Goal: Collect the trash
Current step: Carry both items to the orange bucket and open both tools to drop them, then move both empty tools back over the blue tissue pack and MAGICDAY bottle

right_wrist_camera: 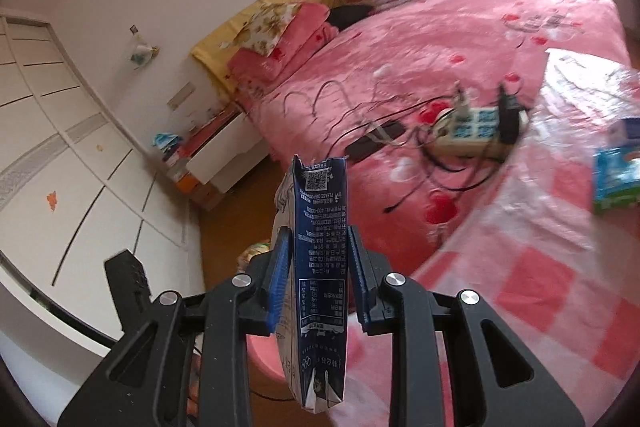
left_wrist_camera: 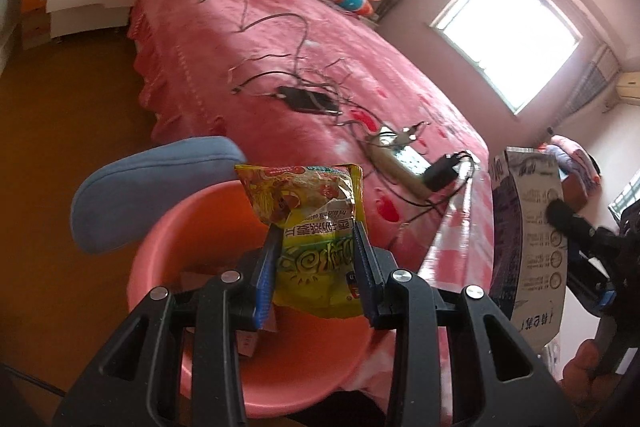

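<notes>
My left gripper [left_wrist_camera: 316, 231] is shut on a crumpled yellow-green snack bag [left_wrist_camera: 316, 203] and holds it over a pink plastic basin [left_wrist_camera: 200, 227]. Some wrappers lie in the bottom of the basin, partly hidden by the gripper. At the right edge of the left wrist view, my right gripper [left_wrist_camera: 560, 215] carries a dark blue and white milk carton [left_wrist_camera: 528, 219]. In the right wrist view, the right gripper [right_wrist_camera: 319, 231] is shut on that flattened carton [right_wrist_camera: 318, 267], held upright, with the basin's rim [right_wrist_camera: 264, 351] below it.
A pink bed [left_wrist_camera: 240, 27] carries a power strip [right_wrist_camera: 472, 131], tangled cables and a black device [left_wrist_camera: 308, 101]. A pink-checked tablecloth [right_wrist_camera: 540, 267] bears a green-blue box [right_wrist_camera: 616, 179]. A blue cushion [left_wrist_camera: 160, 187] sits behind the basin, and white cabinets [right_wrist_camera: 60, 147] stand to the left.
</notes>
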